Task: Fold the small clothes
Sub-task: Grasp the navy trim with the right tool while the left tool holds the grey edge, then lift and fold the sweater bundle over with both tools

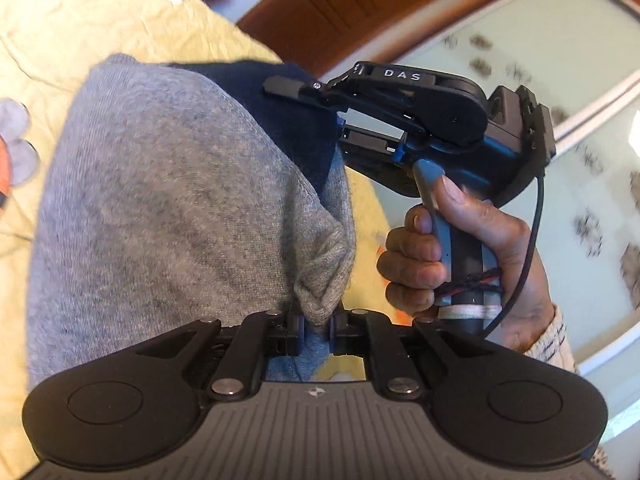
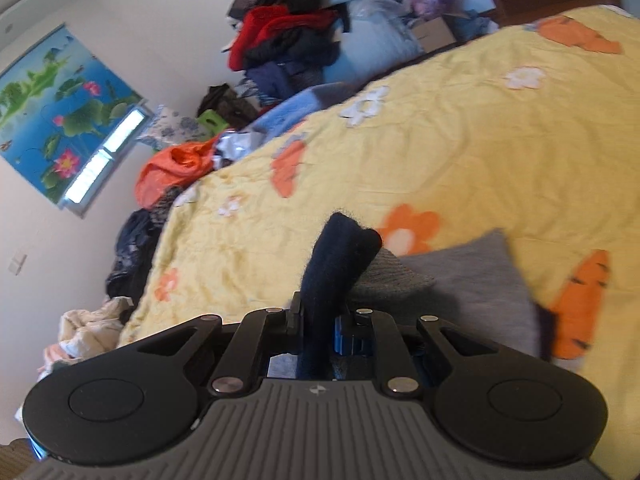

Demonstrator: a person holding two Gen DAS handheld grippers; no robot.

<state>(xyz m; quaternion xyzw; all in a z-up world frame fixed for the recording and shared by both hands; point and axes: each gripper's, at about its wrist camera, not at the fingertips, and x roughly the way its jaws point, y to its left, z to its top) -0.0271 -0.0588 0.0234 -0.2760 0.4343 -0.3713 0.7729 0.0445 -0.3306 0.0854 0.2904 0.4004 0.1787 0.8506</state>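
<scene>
1. Two grippers share one garment: a small grey knitted sweater with a navy blue band, lifted above the bed's yellow quilted cover with orange and white flowers.
2. The left gripper has its jaws pressed on a bunched fold of the grey knit, which puckers where it is pinched.
3. The right gripper has its jaws closed on the dark navy edge, a thick fuzzy roll that sticks up past the fingertips; in the left wrist view the same tool reaches in from the right, its handle in the person's right hand.
4. Progress, as I judge it: early to midway. The sweater hangs in a rounded drape between the two grips, not yet laid flat, and no crisp fold line shows. Spreading it on the bed, folding and smoothing seem left to do.
5. The grey knit looks soft, heathered and slightly pilled; the navy part is denser and hairier. Both should sag and stretch under a pinch.
6. A heap of unsorted red, black and blue clothes lies beyond the bed.
</scene>
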